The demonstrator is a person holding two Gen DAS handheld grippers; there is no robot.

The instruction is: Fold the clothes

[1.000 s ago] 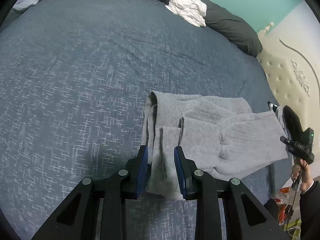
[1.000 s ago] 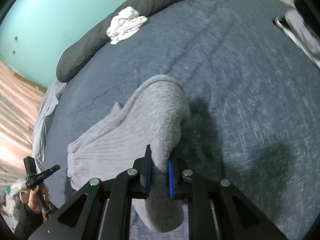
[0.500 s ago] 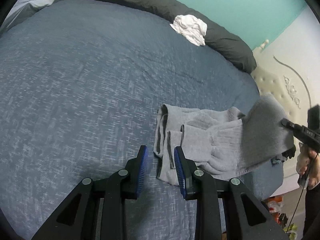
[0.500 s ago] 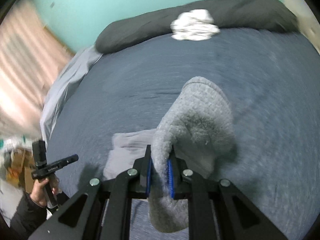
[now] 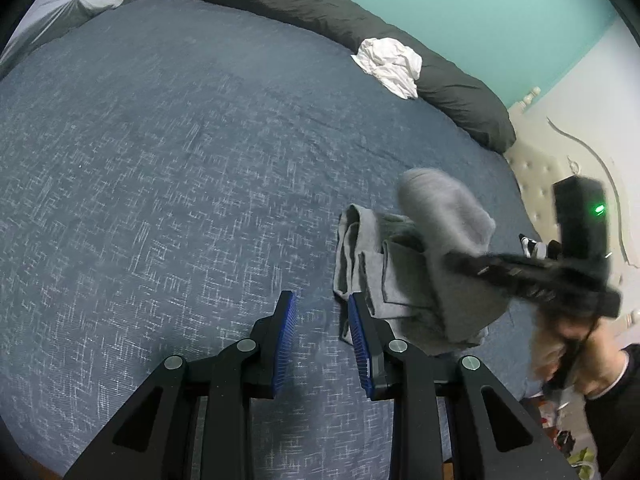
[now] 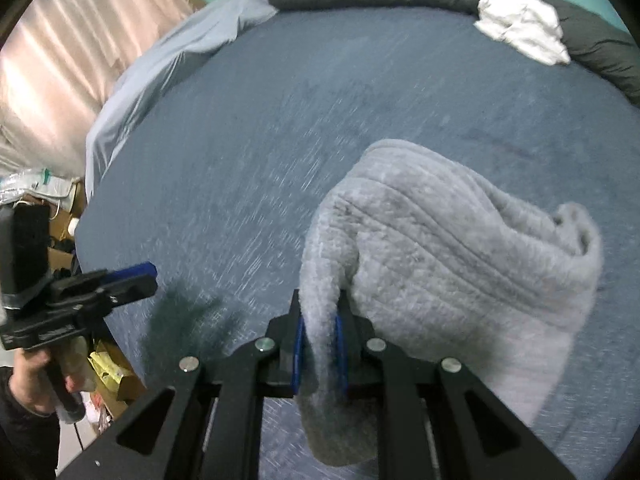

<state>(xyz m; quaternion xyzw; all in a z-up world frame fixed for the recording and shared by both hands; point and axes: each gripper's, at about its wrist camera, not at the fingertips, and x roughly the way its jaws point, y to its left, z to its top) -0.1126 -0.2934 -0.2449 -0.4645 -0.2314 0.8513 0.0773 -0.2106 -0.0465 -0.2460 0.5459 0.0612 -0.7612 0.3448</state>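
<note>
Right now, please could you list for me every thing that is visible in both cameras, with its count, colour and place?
grey garment: one, light grey, partly folded on the bed, one end lifted.
bed cover: one, dark blue with white flecks, over the whole bed.
long pillow: one, dark grey, along the far edge.
white cloth: one, crumpled, on the long pillow.
pale sheet: one, light blue-grey, bunched at the bed's edge.
headboard: one, cream, padded, beside the bed.
curtain: one, pinkish.
wall: turquoise.
left gripper: black, blue fingers apart, nothing between.
right gripper: black, blue fingers clamped on the grey garment.
</note>
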